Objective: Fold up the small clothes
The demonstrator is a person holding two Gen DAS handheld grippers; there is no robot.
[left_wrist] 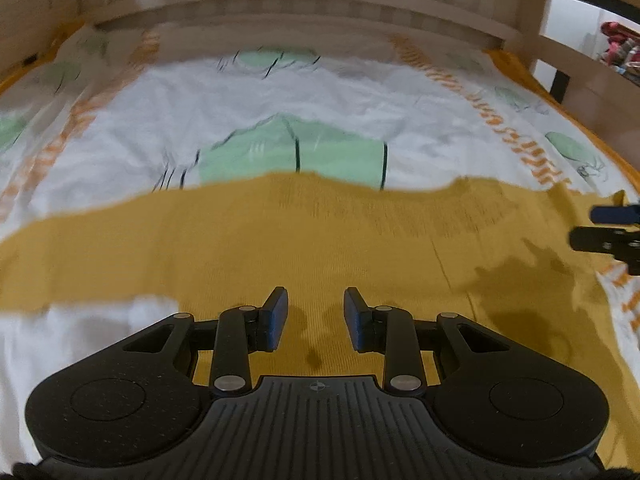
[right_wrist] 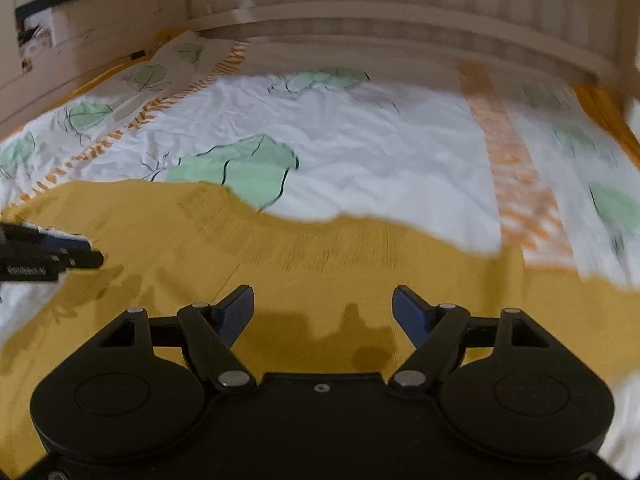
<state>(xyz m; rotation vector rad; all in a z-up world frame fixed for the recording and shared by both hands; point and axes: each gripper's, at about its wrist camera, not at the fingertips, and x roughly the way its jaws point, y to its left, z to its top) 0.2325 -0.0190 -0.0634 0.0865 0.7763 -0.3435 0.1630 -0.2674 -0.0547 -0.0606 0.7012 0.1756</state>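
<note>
A mustard-yellow knit garment (left_wrist: pixel 280 240) lies spread flat across the bed; it also shows in the right wrist view (right_wrist: pixel 320 264). My left gripper (left_wrist: pixel 316 304) is open and empty, hovering just above the garment's near part. My right gripper (right_wrist: pixel 323 304) is open wider, empty, also just above the cloth. Each gripper shows at the edge of the other's view: the right one (left_wrist: pixel 612 228) at the far right, the left one (right_wrist: pixel 52 256) at the far left.
The bed sheet (left_wrist: pixel 320 92) is white with green leaf prints and orange stripes. A wooden headboard (left_wrist: pixel 300 4) runs along the far side. A wooden side rail (right_wrist: pixel 80 68) stands at the left, and a doorway (left_wrist: pixel 592 36) opens at the right.
</note>
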